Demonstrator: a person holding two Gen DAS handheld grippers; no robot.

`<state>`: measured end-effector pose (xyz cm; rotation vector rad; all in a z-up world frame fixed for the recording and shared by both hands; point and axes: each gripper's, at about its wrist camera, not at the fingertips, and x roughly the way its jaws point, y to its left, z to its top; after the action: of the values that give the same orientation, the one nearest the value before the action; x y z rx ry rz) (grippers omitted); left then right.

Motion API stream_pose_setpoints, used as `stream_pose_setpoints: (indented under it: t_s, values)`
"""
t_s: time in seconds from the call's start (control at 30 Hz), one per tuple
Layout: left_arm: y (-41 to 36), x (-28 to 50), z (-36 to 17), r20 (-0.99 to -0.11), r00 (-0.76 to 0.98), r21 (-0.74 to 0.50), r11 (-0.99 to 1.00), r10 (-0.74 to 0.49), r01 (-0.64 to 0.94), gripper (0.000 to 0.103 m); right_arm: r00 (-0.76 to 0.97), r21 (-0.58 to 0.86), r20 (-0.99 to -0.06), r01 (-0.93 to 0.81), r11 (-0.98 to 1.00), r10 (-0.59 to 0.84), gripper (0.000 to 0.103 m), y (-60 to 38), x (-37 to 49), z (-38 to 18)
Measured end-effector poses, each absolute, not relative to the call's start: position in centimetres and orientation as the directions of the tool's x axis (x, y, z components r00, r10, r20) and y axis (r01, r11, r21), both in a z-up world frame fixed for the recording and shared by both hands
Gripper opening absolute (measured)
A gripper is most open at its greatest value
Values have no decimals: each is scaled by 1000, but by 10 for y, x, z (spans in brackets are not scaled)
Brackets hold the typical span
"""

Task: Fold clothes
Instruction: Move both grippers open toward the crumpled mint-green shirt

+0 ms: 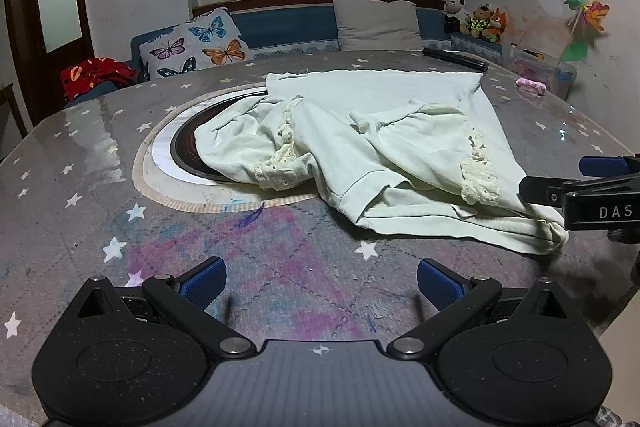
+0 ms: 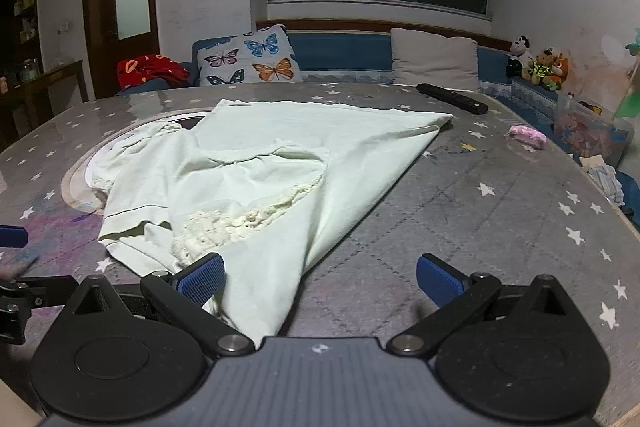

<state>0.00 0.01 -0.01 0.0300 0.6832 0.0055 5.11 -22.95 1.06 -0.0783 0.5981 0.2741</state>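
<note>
We are looking at a pale green garment (image 1: 400, 147) lying crumpled on the table (image 1: 80, 155), partly covering a round mat (image 1: 160, 163), its lace trim (image 2: 240, 219) showing. Left gripper (image 1: 322, 281) is hovering over bare table near the cloth, jaws spread wide and holding nothing, probably waiting for a corner. Right gripper (image 2: 320, 279) is sitting at the near corner, jaws also wide, cloth lying between them but not pinched, so we are judging it is lining up to grab that corner for a fold.
</note>
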Motion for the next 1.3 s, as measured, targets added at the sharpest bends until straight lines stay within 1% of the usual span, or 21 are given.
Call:
stream_pose_setpoints:
  t_s: [0.27, 0.57, 1.3]
  values:
    - [-3, -2, 1, -631, 775, 57, 998, 27, 12, 103, 783, 9, -572, -290, 957, 243, 103, -226, 47, 10]
    - [-3, -17, -2, -623, 782, 34, 999, 5, 20, 103, 767, 11, -584, -319, 948, 264, 103, -219, 41, 8]
    - [-12, -21, -8, -636, 771, 41, 999, 5, 28, 103, 740, 25, -608, -342, 939, 286, 103, -214, 40, 1]
